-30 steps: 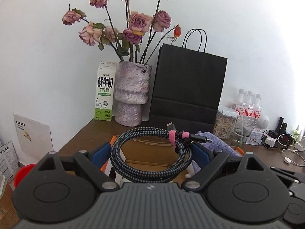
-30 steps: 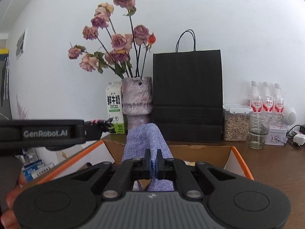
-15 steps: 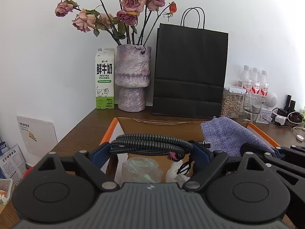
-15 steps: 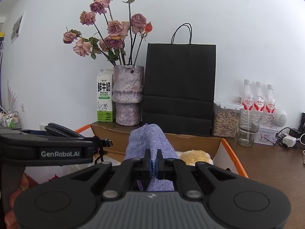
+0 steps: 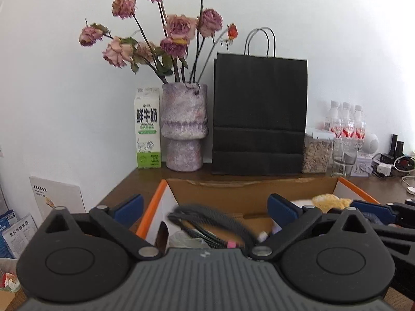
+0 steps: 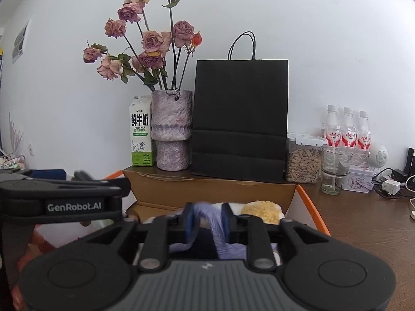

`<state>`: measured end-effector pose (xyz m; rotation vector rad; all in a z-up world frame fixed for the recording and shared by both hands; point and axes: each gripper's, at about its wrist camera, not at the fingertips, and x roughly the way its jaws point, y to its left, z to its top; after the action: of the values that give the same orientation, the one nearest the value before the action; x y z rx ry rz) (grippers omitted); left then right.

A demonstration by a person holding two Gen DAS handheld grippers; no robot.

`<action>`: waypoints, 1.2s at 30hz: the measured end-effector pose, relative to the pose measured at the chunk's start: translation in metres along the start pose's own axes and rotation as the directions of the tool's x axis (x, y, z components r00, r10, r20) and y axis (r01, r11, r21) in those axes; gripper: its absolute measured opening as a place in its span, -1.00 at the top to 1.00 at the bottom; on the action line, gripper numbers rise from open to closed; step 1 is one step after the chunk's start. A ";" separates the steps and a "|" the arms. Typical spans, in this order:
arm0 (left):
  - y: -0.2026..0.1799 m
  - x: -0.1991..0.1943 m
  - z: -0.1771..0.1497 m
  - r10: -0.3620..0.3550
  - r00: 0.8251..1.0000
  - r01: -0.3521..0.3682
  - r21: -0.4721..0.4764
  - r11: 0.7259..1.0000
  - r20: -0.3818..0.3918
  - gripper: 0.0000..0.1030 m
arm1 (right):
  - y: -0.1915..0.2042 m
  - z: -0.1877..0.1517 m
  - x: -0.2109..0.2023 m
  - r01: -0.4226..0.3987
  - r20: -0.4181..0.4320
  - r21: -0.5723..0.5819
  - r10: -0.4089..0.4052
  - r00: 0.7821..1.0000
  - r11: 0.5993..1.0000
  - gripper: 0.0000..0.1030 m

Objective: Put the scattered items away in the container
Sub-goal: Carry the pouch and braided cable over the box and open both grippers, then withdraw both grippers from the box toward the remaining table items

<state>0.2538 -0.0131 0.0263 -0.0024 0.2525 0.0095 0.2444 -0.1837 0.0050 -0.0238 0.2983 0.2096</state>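
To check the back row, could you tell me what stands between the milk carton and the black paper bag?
A mottled purple vase of dried roses stands between the milk carton and the black paper bag, close beside both. Both wrist views show this.

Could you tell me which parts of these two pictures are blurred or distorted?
Left wrist view: the cable is smeared by motion between opening jaws; the paper bag is sharp. Right wrist view: the purple cloth is blurred; the fisheye lens bends the wall's edges.
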 end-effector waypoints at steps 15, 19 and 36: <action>0.006 -0.010 0.002 0.033 0.999 -0.031 -0.062 0.998 0.030 -1.00 | -0.003 0.008 -0.025 0.036 0.076 0.022 -0.037 0.996 0.999 -1.00; 0.006 -0.010 0.001 0.038 0.999 -0.036 -0.055 0.998 0.026 -1.00 | -0.003 0.007 -0.026 0.037 0.066 0.028 -0.039 0.997 0.999 -1.00; 0.025 -0.045 -0.017 0.037 0.998 -0.033 -0.074 0.997 0.053 -1.00 | 0.002 -0.011 -0.053 0.015 0.065 -0.036 -0.012 0.998 0.999 -1.00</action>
<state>0.2058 0.0110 0.0212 -0.0704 0.1972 0.0538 0.1915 -0.1933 0.0102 -0.0545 0.2294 0.2021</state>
